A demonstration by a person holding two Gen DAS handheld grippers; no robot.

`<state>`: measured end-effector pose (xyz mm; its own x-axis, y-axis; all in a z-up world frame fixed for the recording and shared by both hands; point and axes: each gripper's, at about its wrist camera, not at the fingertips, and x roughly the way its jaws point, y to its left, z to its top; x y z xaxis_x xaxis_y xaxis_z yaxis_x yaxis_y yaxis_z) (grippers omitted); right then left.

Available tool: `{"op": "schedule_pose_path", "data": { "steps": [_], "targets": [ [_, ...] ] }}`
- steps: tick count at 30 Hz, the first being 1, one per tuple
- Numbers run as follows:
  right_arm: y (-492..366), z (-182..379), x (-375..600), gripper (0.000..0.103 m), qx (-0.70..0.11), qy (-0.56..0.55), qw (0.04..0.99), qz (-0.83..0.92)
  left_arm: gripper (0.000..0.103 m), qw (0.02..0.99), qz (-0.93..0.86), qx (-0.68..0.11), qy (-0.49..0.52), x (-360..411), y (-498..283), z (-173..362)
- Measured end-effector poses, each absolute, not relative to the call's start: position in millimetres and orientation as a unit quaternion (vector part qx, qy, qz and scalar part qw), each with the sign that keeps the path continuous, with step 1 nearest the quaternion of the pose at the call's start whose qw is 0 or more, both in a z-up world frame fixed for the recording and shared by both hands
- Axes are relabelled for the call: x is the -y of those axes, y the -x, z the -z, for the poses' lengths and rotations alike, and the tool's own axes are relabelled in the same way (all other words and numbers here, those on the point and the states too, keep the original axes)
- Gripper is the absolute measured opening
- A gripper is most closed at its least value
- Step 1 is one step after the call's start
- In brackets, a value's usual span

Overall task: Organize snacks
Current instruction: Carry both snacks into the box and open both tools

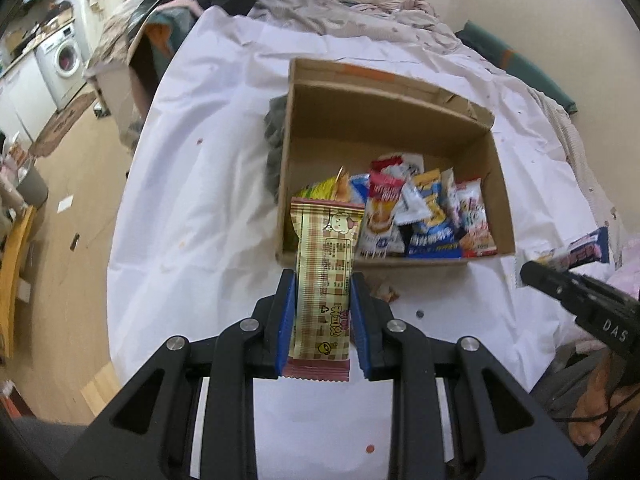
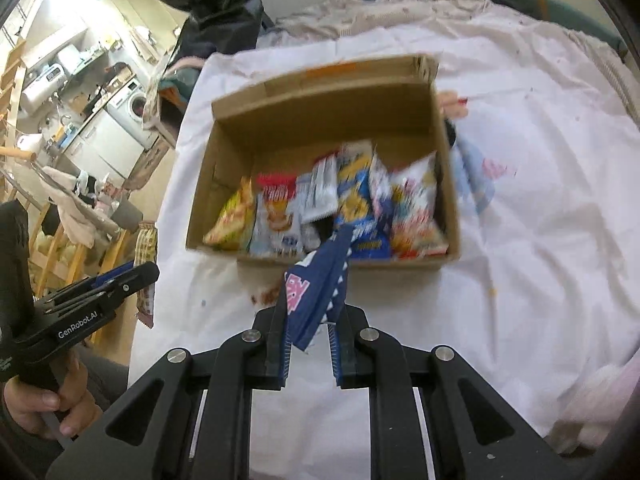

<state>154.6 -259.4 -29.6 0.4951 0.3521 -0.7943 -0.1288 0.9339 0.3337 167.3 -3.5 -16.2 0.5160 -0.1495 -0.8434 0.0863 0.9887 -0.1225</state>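
Left claw (image 1: 323, 280) pinching beige checkered snack bar (image 1: 323, 276), right claw (image 2: 310, 320) pinching blue wrapper (image 2: 316, 292), both just before snack-filled cardboard box (image 1: 384, 116).

Your surface is a bed with a white sheet (image 1: 200, 184). A cardboard box (image 1: 502, 184) sits on it, a dark bundle (image 1: 275, 148) against its left wall, rumpled bedding (image 1: 360, 20) beyond.

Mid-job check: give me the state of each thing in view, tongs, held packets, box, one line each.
Left tongs: shut on the beige wafer packet, held lengthwise.
Right tongs: shut on the dark blue packet, tip pointing at the box.
Cardboard box: open, upright on the white sheet.
Snack packets in box: standing along the near wall; far half bare.
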Motion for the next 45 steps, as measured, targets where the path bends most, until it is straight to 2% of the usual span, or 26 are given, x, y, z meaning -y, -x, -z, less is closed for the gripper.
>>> {"op": "schedule_pose_path", "data": {
  "steps": [8, 15, 18, 23, 37, 40, 43, 45],
  "targets": [
    [-194, 25, 276, 0.017, -0.471, -0.122, 0.865, -0.122, 0.023, 0.89, 0.083, -0.449, 0.003, 42, -219, -8],
    [-225, 59, 288, 0.017, -0.489, -0.133, 0.856, -0.105, 0.023, 0.897, 0.101, -0.431, -0.002, 75, -252, 14],
    [-231, 78, 291, 0.017, -0.521, -0.148, 0.835, -0.098, 0.023, 0.897, 0.102, -0.43, -0.009, 81, -252, 27],
    [-236, 81, 277, 0.017, -0.524, -0.125, 0.835, -0.111, 0.023, 0.893, 0.116, -0.434, -0.022, 91, -255, 42],
    [-243, 92, 274, 0.017, -0.547, -0.141, 0.817, -0.118, 0.023, 0.899, 0.111, -0.424, 0.005, 89, -265, 45],
    [-243, 92, 278, 0.02, -0.545, -0.154, 0.817, -0.111, 0.023, 0.898, 0.112, -0.425, 0.006, 90, -264, 46],
    [-243, 88, 281, 0.02, -0.536, -0.163, 0.82, -0.114, 0.025, 0.901, 0.118, -0.418, 0.002, 93, -260, 45],
    [-242, 86, 280, 0.02, -0.533, -0.166, 0.821, -0.117, 0.03, 0.903, 0.117, -0.414, 0.002, 94, -259, 43]
  ]
}}
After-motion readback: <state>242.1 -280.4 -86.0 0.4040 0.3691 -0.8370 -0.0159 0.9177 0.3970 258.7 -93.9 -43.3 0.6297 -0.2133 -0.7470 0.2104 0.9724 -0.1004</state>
